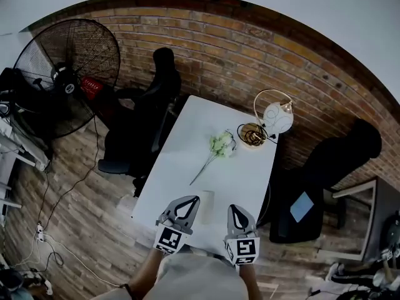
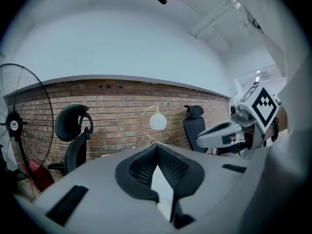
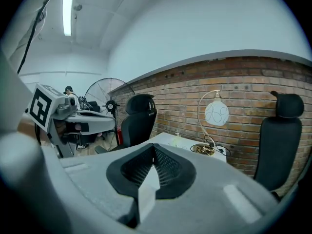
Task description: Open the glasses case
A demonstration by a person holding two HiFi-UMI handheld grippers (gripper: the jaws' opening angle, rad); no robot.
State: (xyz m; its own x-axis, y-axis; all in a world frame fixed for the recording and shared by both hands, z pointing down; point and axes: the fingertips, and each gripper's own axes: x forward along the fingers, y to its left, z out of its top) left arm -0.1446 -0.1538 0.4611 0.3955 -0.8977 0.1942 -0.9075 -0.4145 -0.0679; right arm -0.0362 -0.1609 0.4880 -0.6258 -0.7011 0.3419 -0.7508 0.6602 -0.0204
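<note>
Head view: L gripper (image 1: 189,200), R gripper (image 1: 234,208) jaws together, empty; prob. glasses case (image 1: 206,206) between.

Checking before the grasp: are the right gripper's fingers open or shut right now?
Shut: in the right gripper view, the right gripper has its fingers meeting at the tips, nothing between them.

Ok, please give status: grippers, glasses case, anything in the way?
Left gripper shut, empty; right gripper shut, empty. Pale glasses case on table near edge, between them, not gripped. Flower and lamp farther back, not in the way.
</note>
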